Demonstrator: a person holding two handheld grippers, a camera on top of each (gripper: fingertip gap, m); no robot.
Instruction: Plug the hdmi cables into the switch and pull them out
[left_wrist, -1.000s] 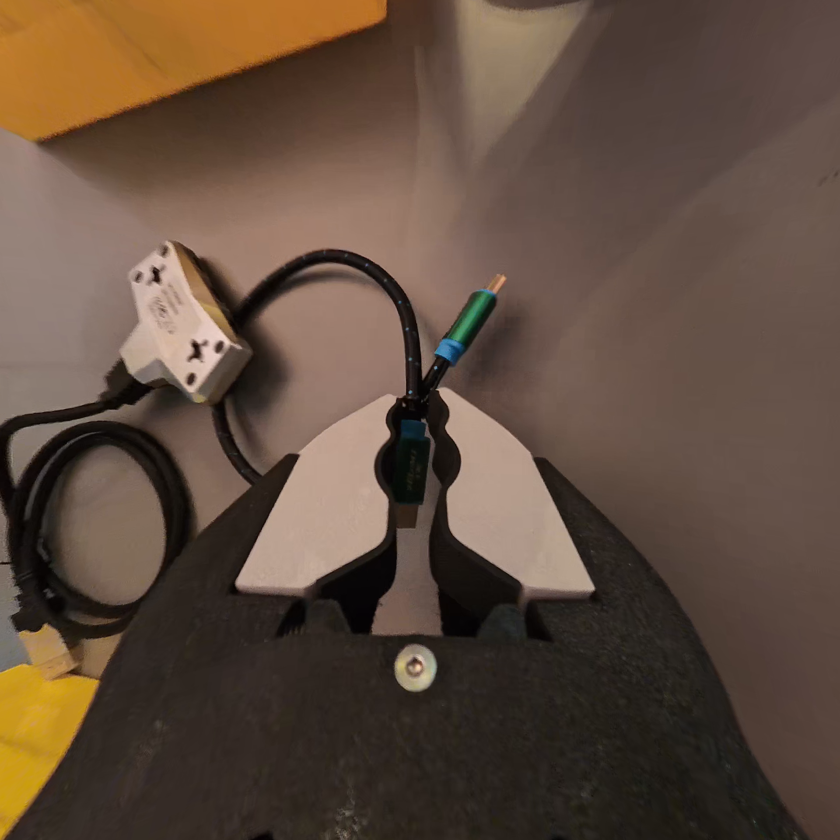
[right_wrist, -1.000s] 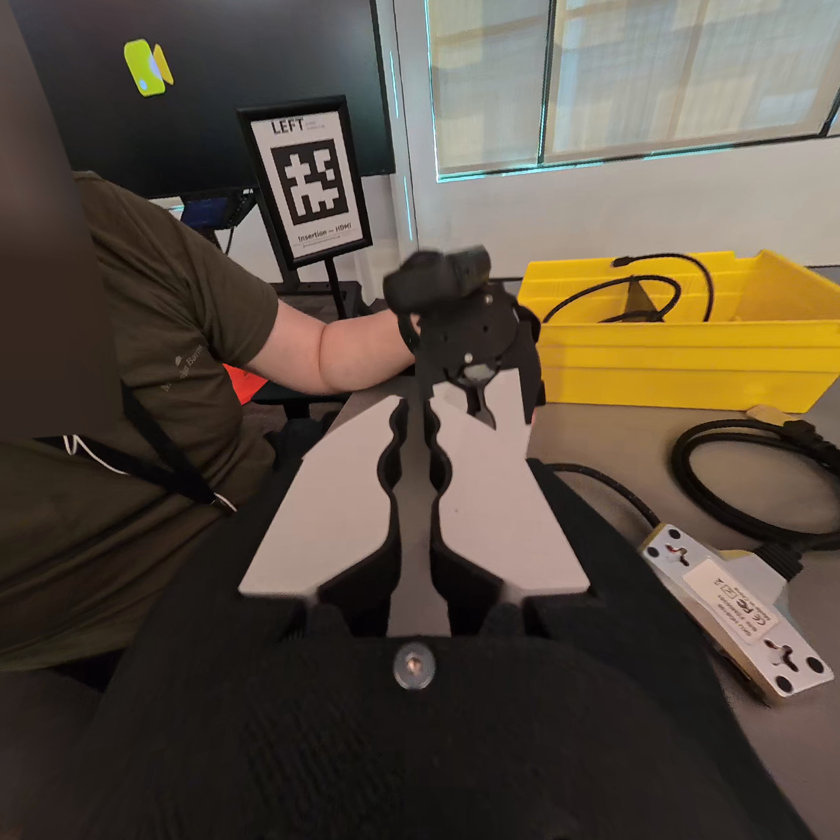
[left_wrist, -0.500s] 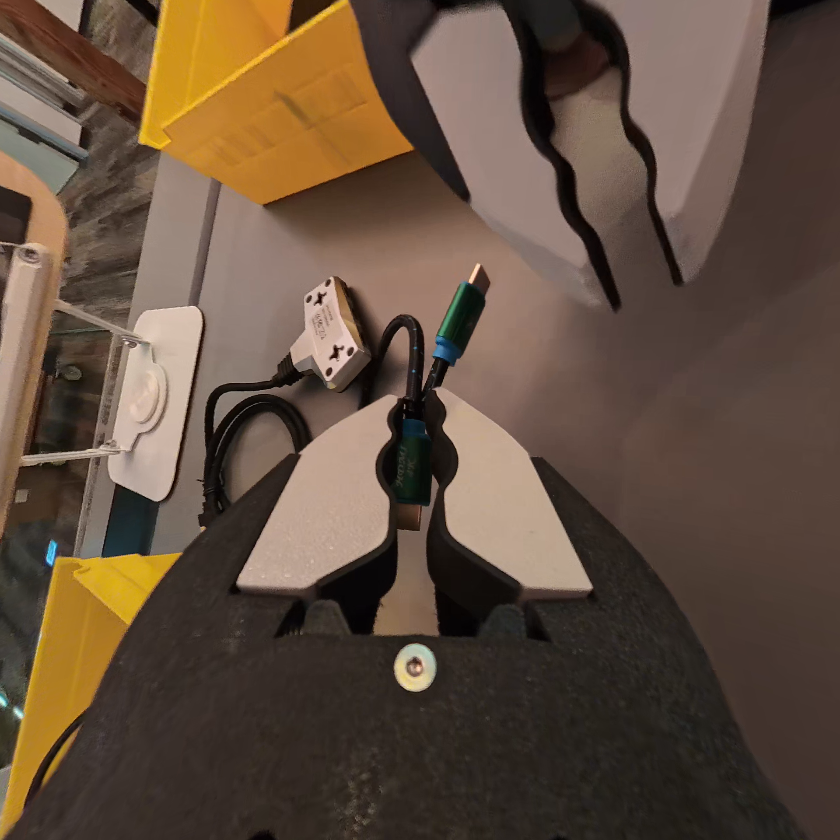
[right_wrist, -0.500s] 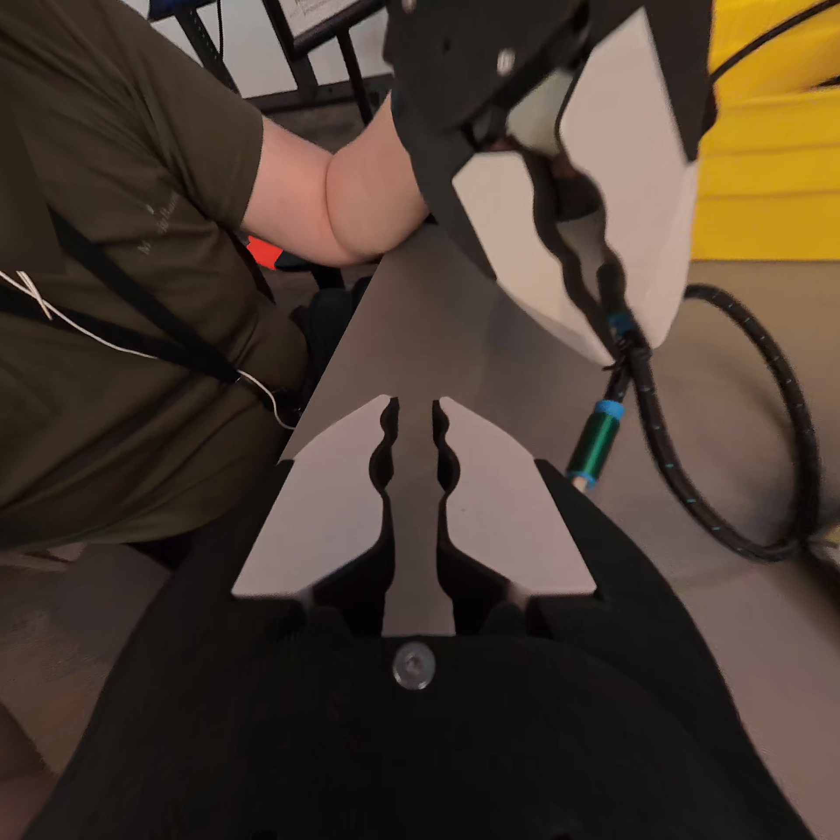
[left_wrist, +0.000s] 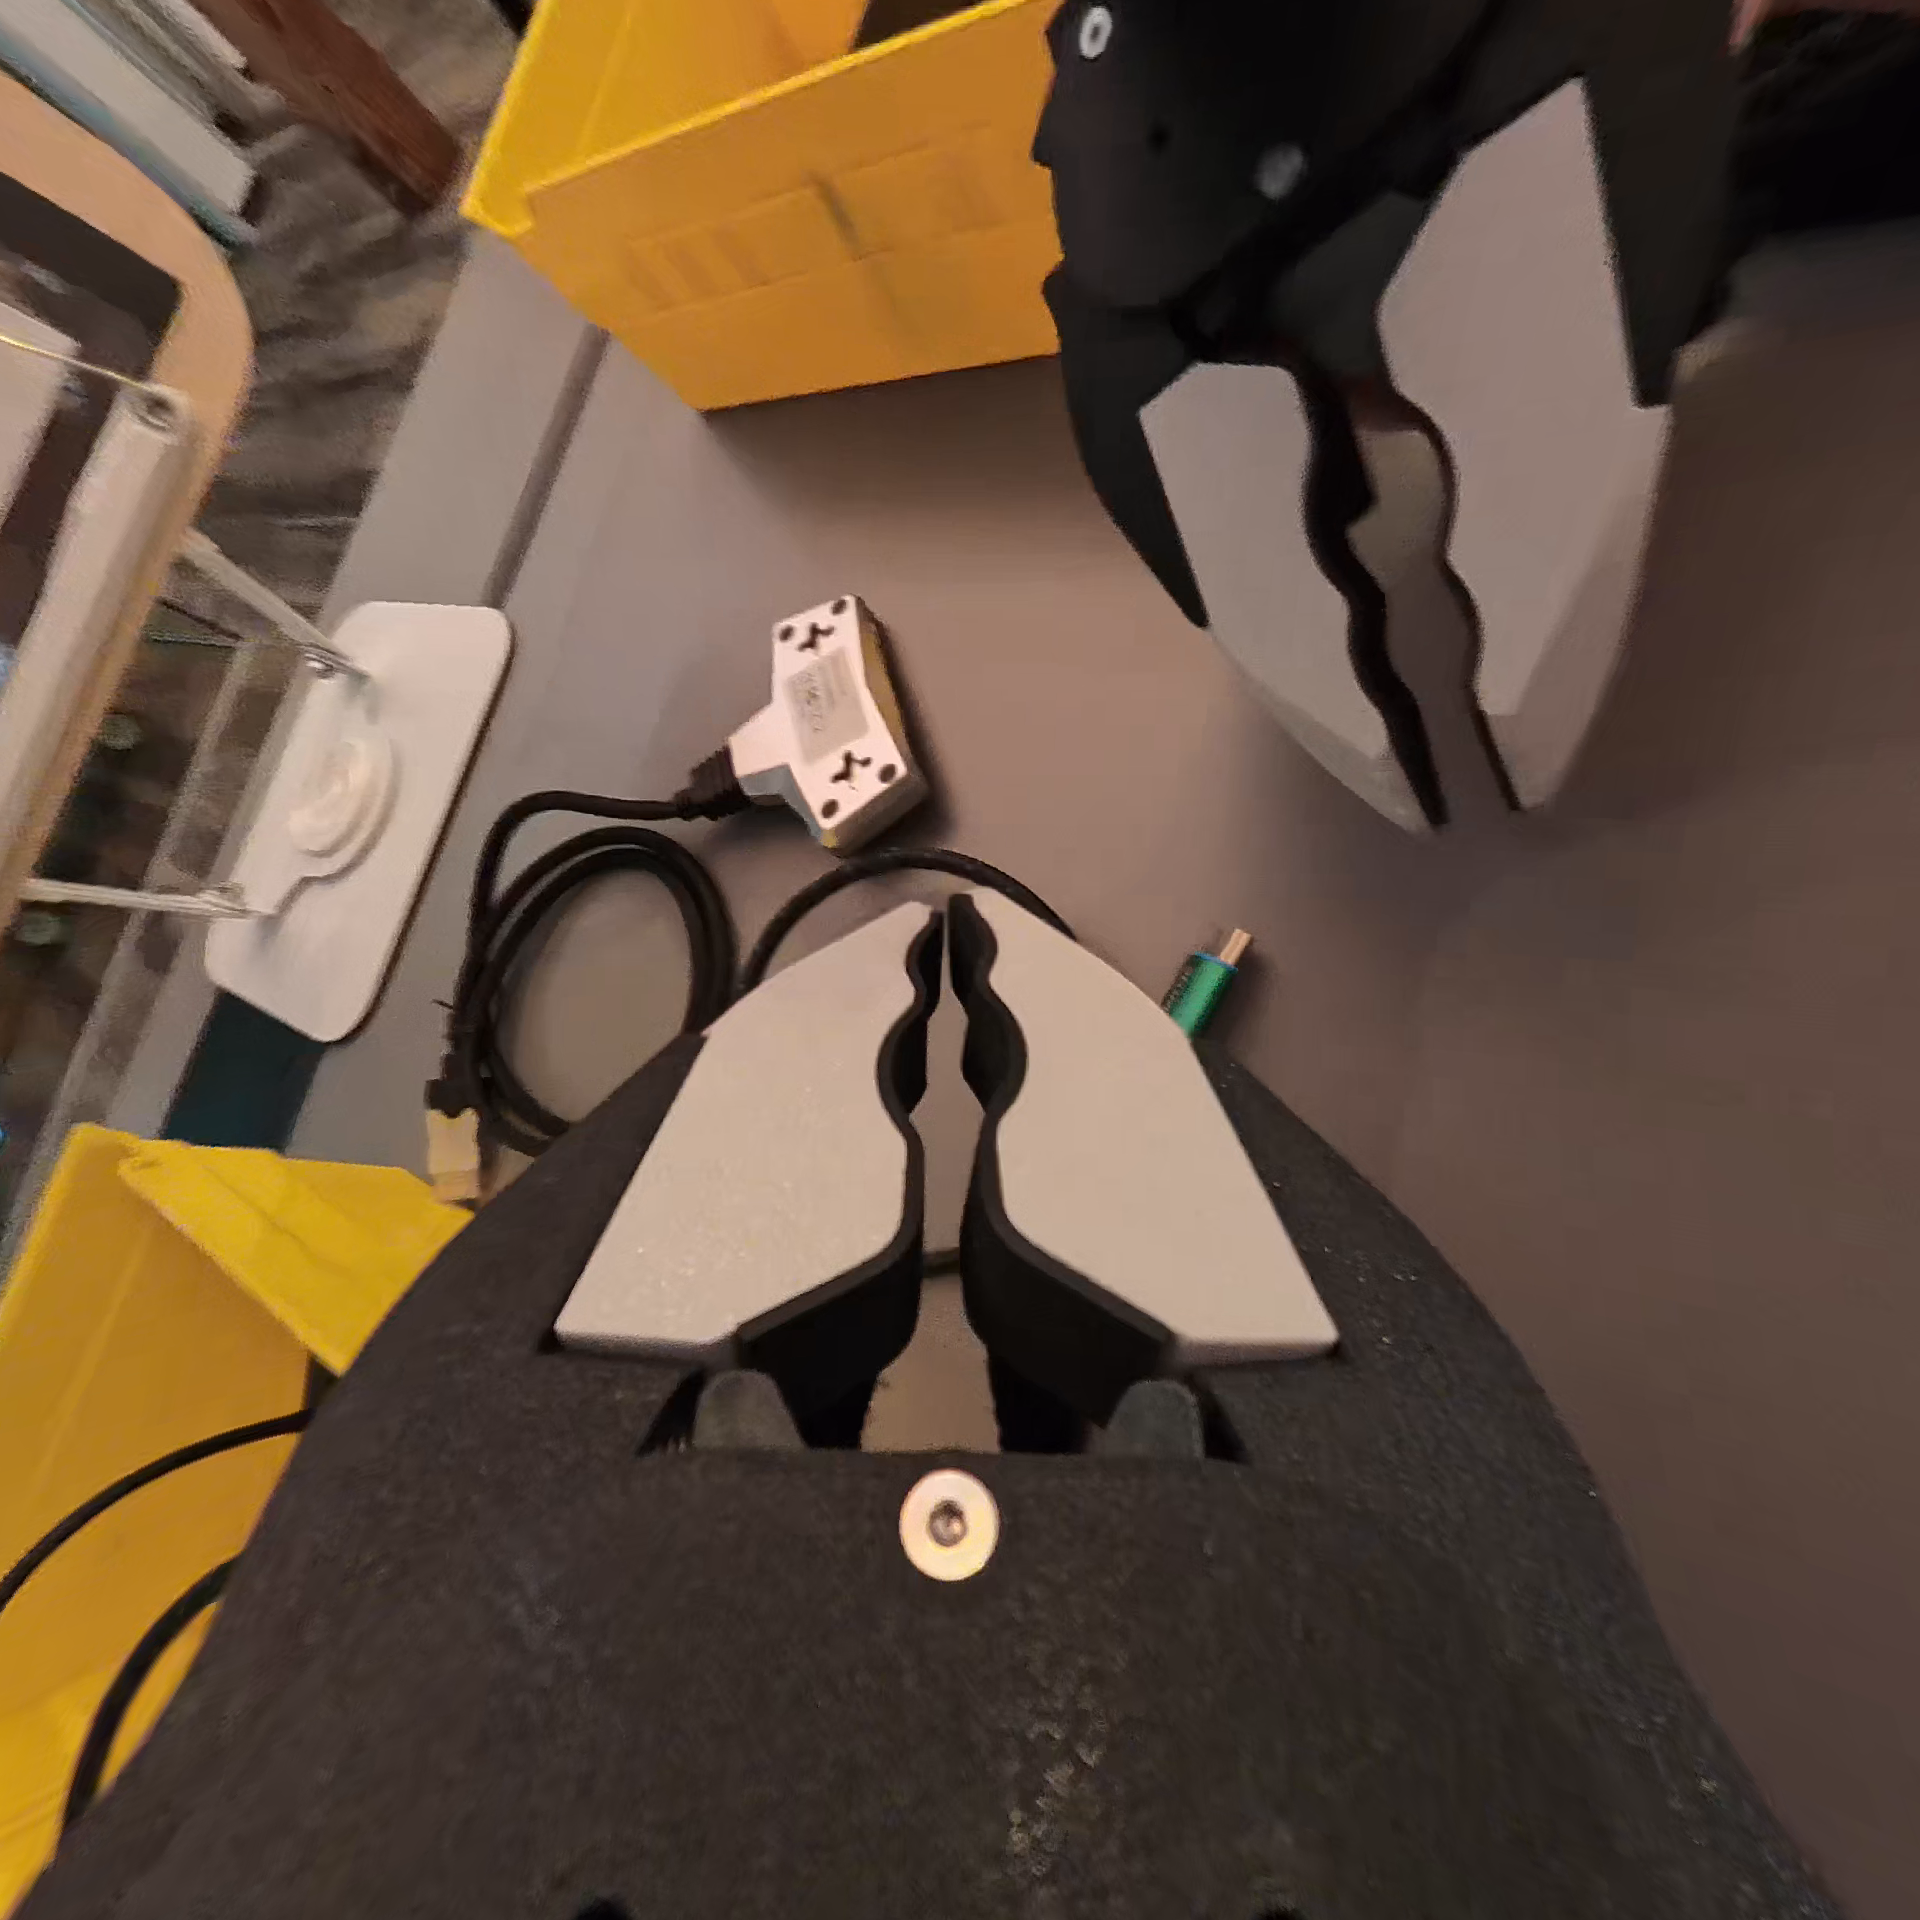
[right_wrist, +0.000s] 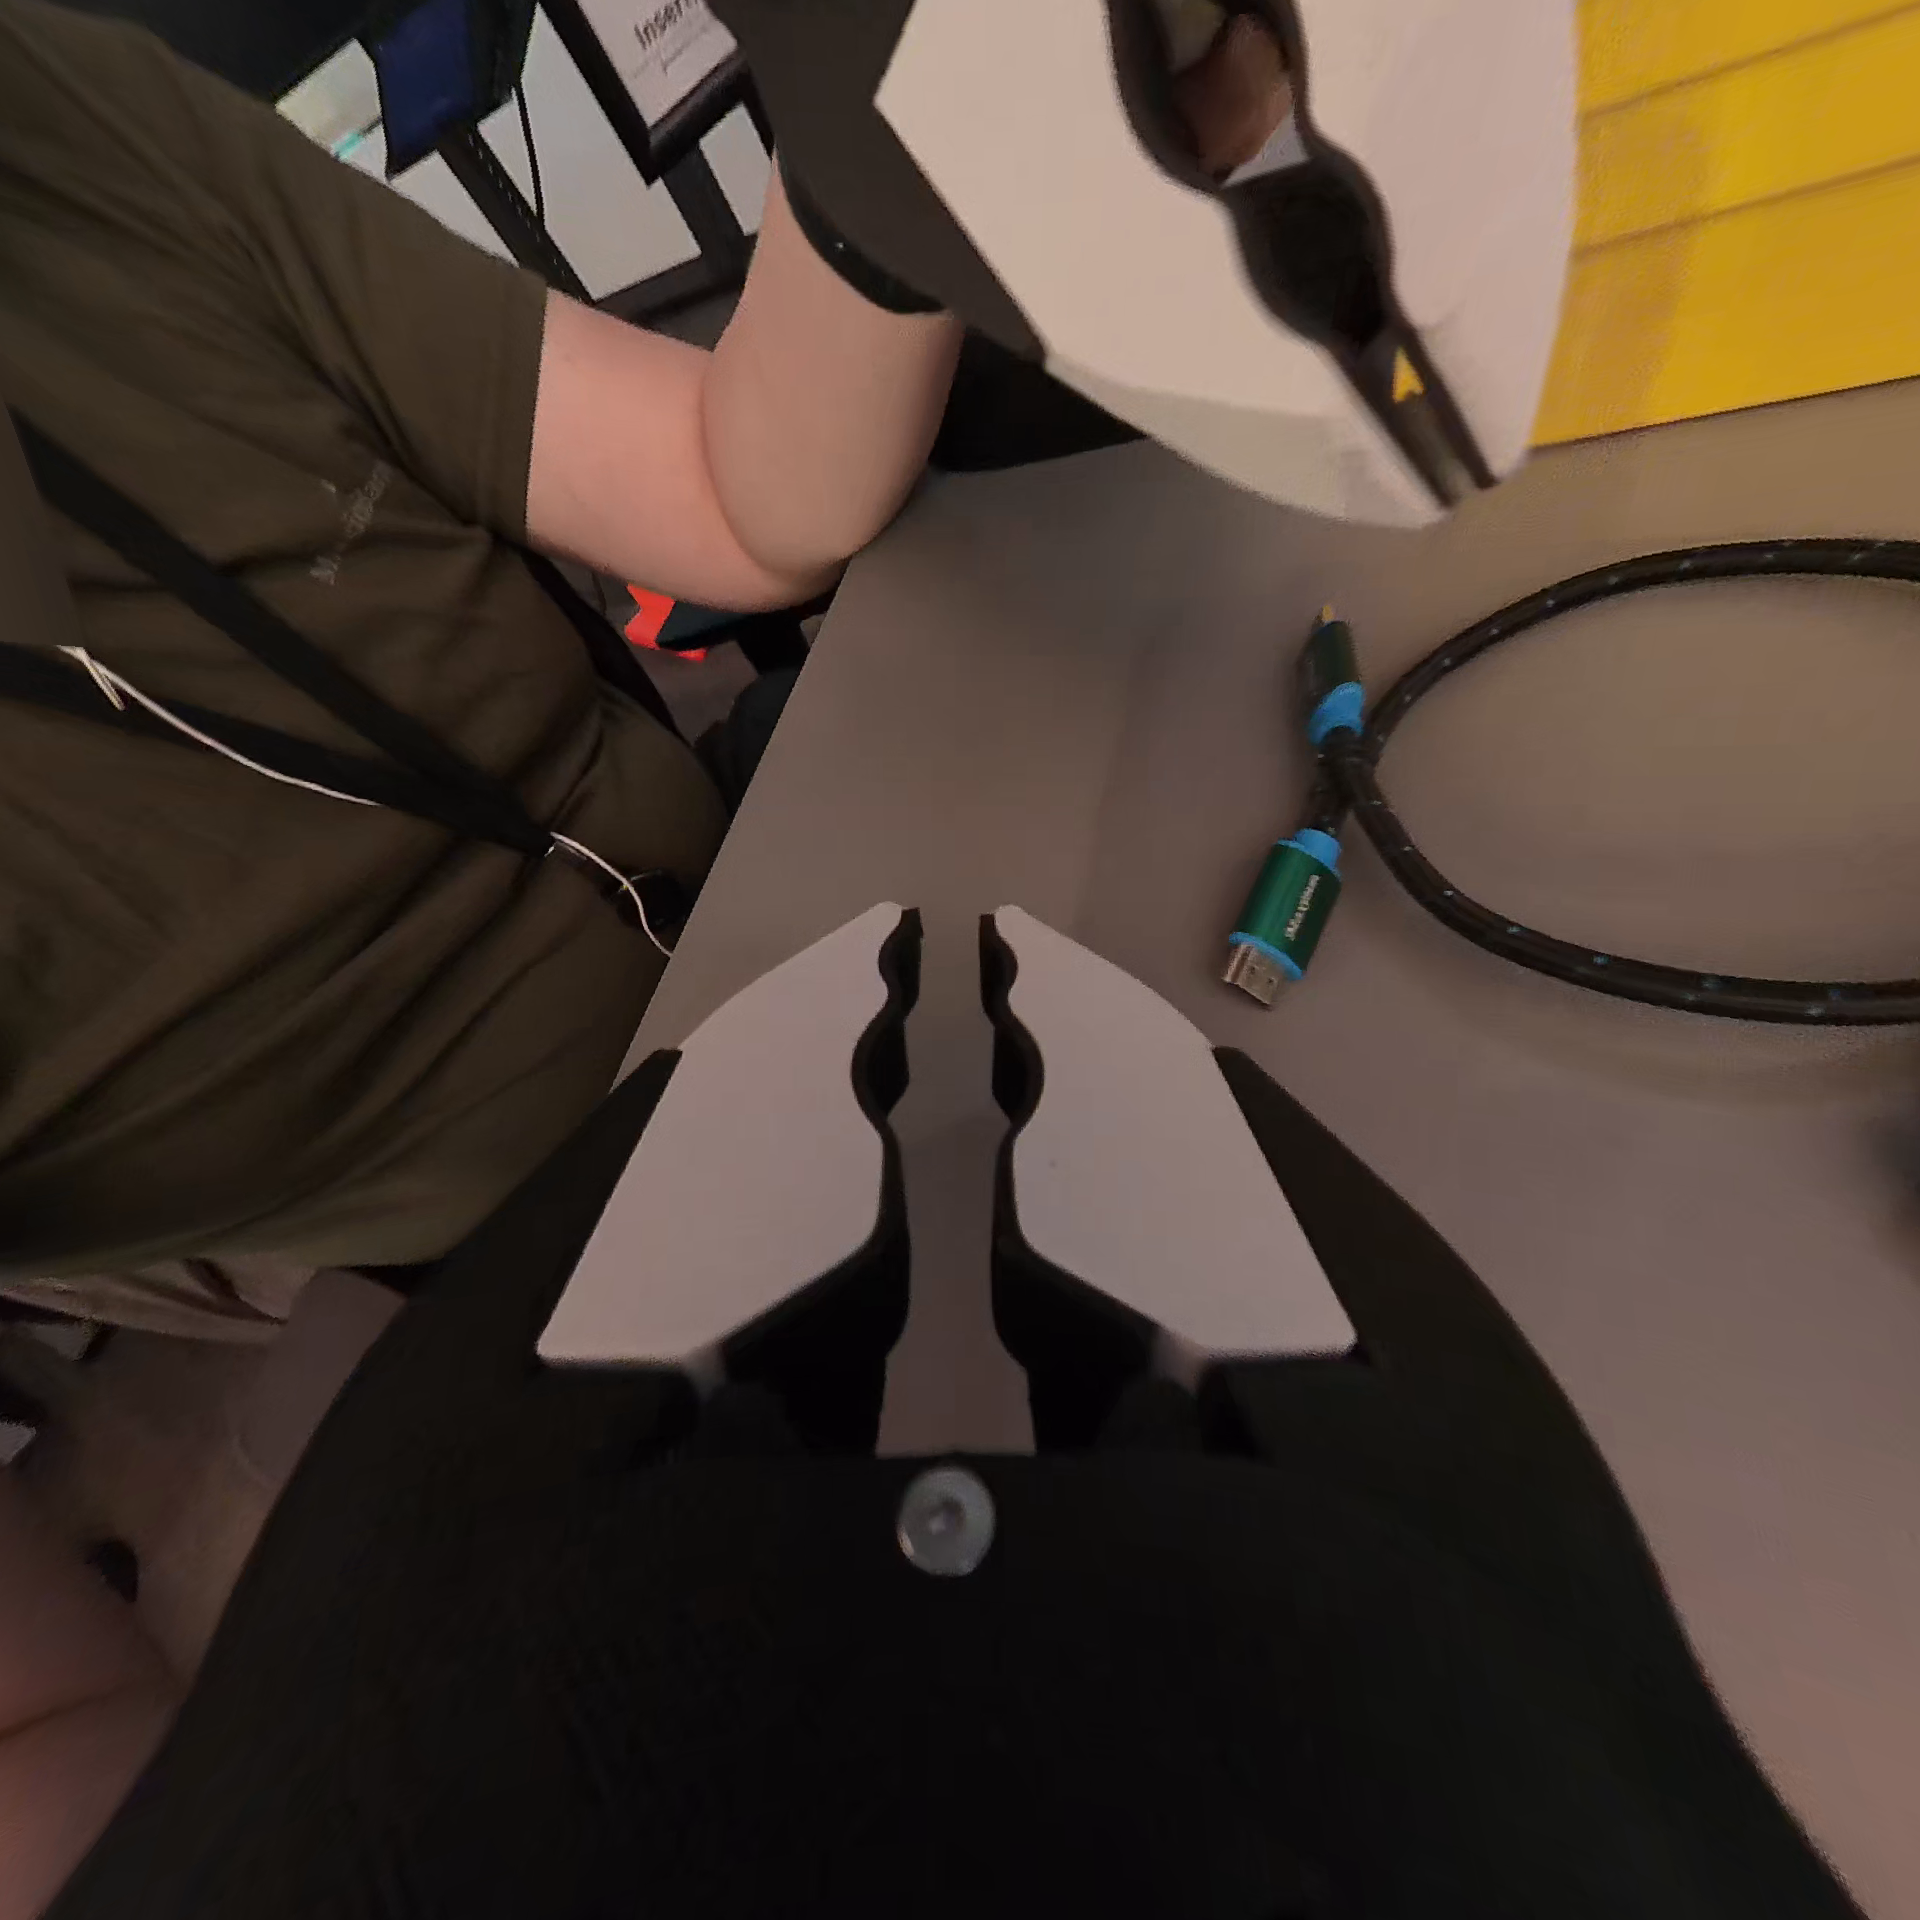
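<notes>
both grippers (left_wrist: 948, 914) (right_wrist: 951, 920) hover, holding nothing.

A lab or test workstation: a plain grey counter (left_wrist: 1558, 1143) with yellow parts bins (left_wrist: 790, 229) along its edges, a framed sign on a black stand (right_wrist: 675, 62) beyond the counter, and loose cables (left_wrist: 582, 966).

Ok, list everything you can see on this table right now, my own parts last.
switch: one, silver-grey, on the grey table, black lead attached
black cable: one, coiled beside the switch
braided HDMI cable: one, black with blue flecks, looped on the table
HDMI plugs: two, green with blue collars, lying unplugged
bins: two, yellow, at the table's edges
stand base: one, white, beside the coil
left claw: shut, empty
right claw: slightly open, empty
arm: one, bare, olive sleeve
</notes>
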